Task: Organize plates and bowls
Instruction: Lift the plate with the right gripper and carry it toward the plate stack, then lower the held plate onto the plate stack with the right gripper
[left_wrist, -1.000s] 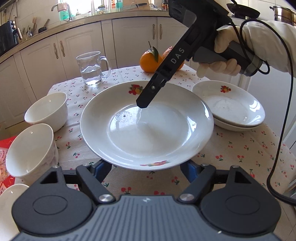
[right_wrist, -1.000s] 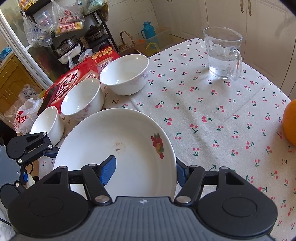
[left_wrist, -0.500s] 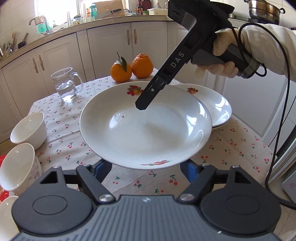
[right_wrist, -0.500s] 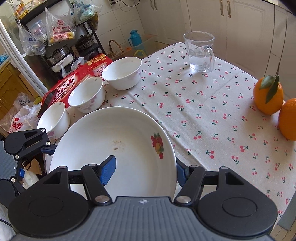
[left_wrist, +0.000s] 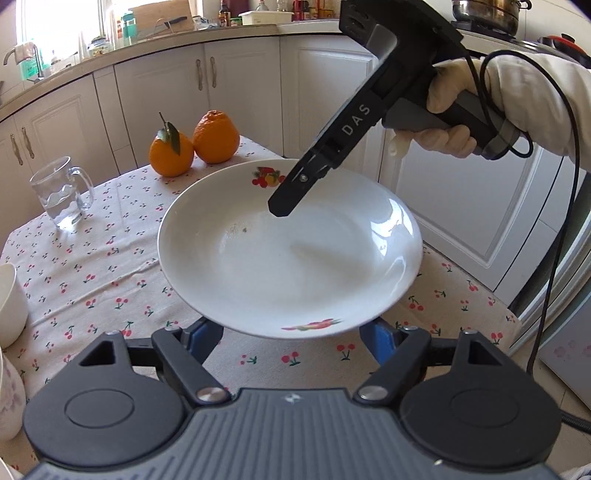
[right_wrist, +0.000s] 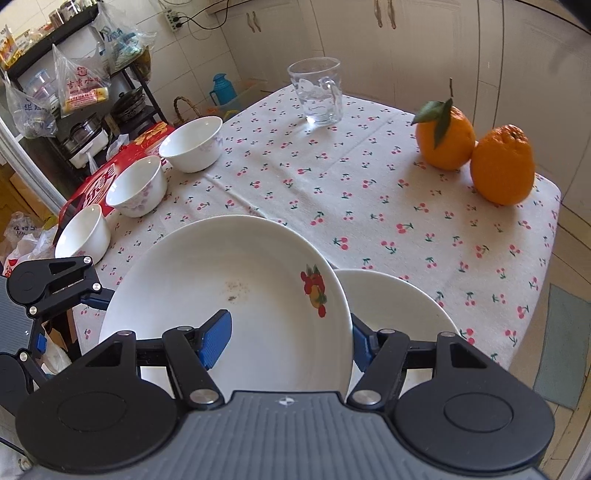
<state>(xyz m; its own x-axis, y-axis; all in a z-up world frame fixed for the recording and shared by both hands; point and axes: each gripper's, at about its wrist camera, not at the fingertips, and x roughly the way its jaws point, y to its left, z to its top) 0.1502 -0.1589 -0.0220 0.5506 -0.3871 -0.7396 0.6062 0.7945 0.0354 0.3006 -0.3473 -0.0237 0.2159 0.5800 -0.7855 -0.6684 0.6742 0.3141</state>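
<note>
A white plate (left_wrist: 288, 258) (right_wrist: 236, 310) with fruit decals hangs tilted over the cherry-print table (right_wrist: 369, 192). My right gripper (right_wrist: 288, 343) (left_wrist: 284, 206) is shut on its rim, one blue pad inside the plate and the other behind the rim. The left gripper (left_wrist: 291, 334) (right_wrist: 96, 295) has its fingers spread apart beneath the opposite edge, tips hidden under the plate. A stack of white plates (right_wrist: 399, 306) lies on the table just right of the held plate. Three white bowls (right_wrist: 192, 144) (right_wrist: 136, 184) (right_wrist: 83, 230) stand in a row along the left edge.
A glass mug of water (right_wrist: 319, 92) (left_wrist: 61, 195) stands at the far side, and two oranges (right_wrist: 472, 155) (left_wrist: 195, 147) sit near the far right corner. A red box (right_wrist: 110, 173) lies behind the bowls. White cabinets (left_wrist: 332, 92) surround the table.
Both grippers carried the plate sideways across the table, away from the bowls. The stacked plates have come into the right wrist view and are now hidden behind the held plate in the left wrist view.
</note>
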